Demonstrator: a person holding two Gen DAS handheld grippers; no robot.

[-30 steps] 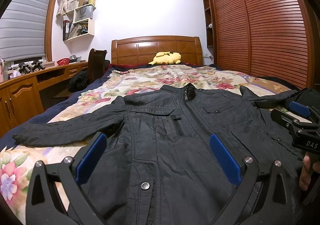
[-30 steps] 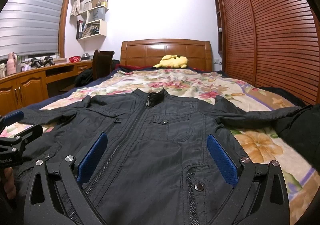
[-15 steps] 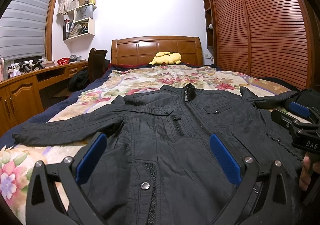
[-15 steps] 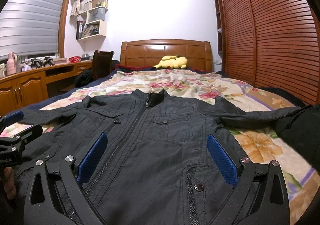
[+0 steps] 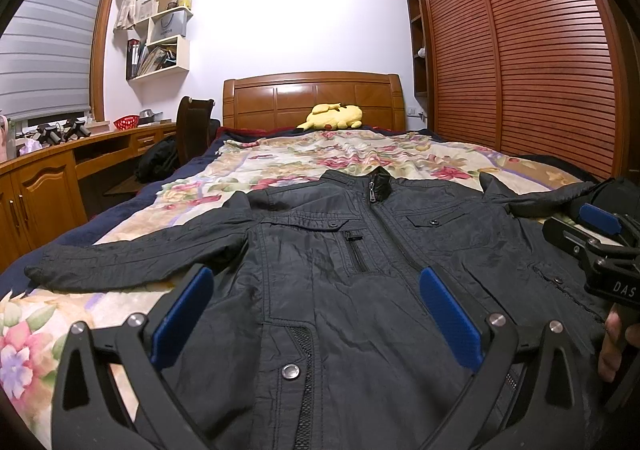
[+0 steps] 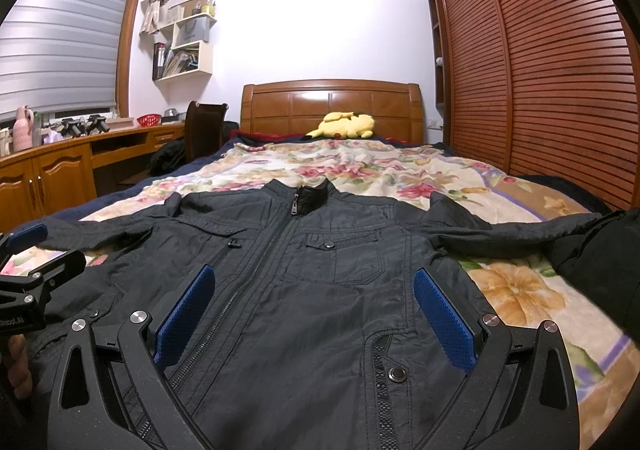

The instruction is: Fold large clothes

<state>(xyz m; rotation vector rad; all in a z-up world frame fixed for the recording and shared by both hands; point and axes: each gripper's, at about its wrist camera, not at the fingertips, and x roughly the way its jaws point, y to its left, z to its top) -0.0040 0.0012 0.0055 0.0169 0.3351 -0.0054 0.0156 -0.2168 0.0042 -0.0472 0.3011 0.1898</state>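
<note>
A black zip-up jacket [image 5: 360,274] lies face up and zipped on the floral bedspread [image 5: 320,162], collar toward the headboard, both sleeves spread out to the sides. It also shows in the right wrist view [image 6: 320,282]. My left gripper [image 5: 316,314] is open and empty, hovering over the jacket's lower left front. My right gripper [image 6: 312,314] is open and empty over the lower right front. The right gripper shows at the right edge of the left wrist view [image 5: 596,238], and the left gripper at the left edge of the right wrist view [image 6: 32,262].
A yellow plush toy [image 5: 334,116] lies by the wooden headboard [image 5: 312,98]. A desk with cabinets [image 5: 48,178] and a chair [image 5: 196,126] stand left of the bed. Slatted wardrobe doors [image 5: 520,58] run along the right. A dark garment [image 6: 600,250] lies at the bed's right edge.
</note>
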